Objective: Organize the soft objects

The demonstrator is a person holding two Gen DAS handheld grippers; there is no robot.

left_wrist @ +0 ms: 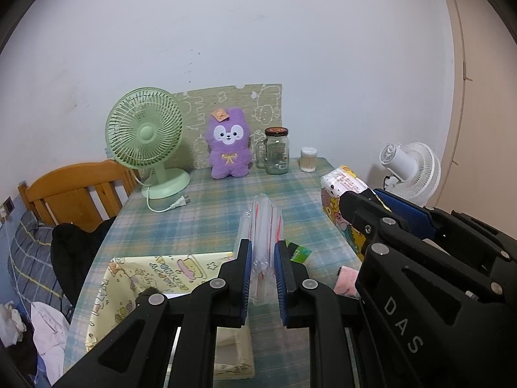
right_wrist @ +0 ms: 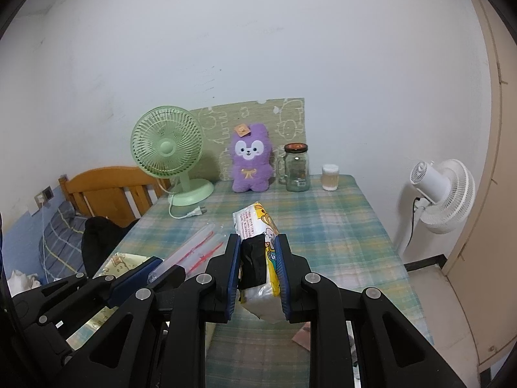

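Left tongs clenched on clear straw bag, right tongs clenched on tissue pack, both held above the desk; suggest lowering each straight over yellow bin before releasing, squeezing lightly.

White wall, wooden headboard — plaid-covered table

In the right wrist view, the right gripper clamps a cartoon-printed tissue pack above the plaid table, the left gripper beside it pinches a clear bag of straws, and a purple plush bunny sits upright between a green fan and a glass jar.
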